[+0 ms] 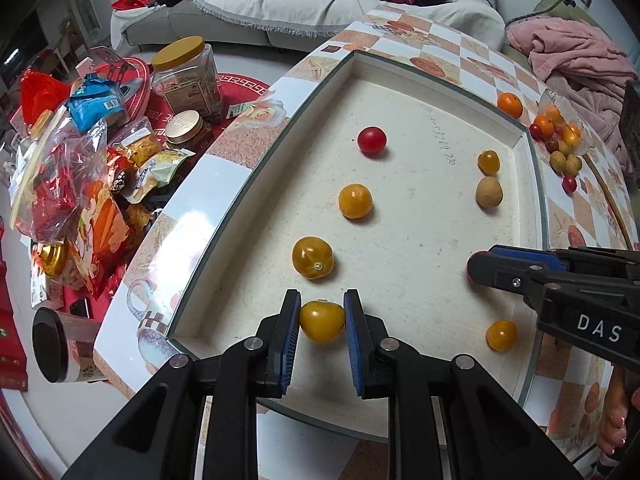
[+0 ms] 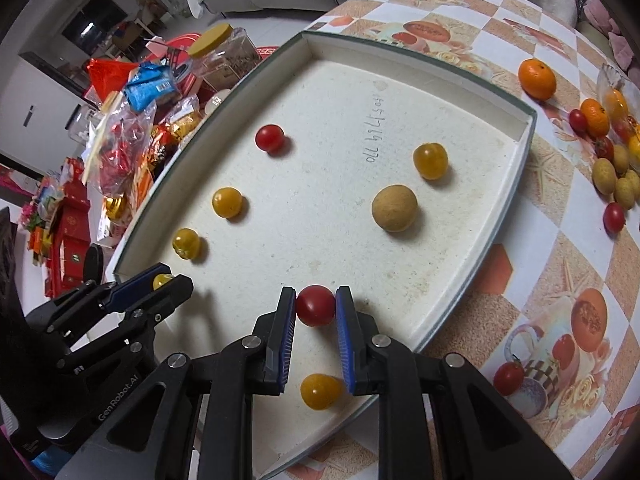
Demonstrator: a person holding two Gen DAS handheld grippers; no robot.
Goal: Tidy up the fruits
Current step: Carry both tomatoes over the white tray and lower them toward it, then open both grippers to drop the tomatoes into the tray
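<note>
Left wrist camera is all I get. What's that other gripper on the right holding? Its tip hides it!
Observer: The right gripper is shut on a red cherry tomato.
Operator: Is it over the tray?
Observer: Yes. In its own view the tomato sits within the outline of the white tray, close to one edge.
Operator: Can that camera see my gripper?
Observer: Yes, from the side. The left gripper, shut on a yellow tomato, has "GenRobot.AI" printed on its body.
</note>
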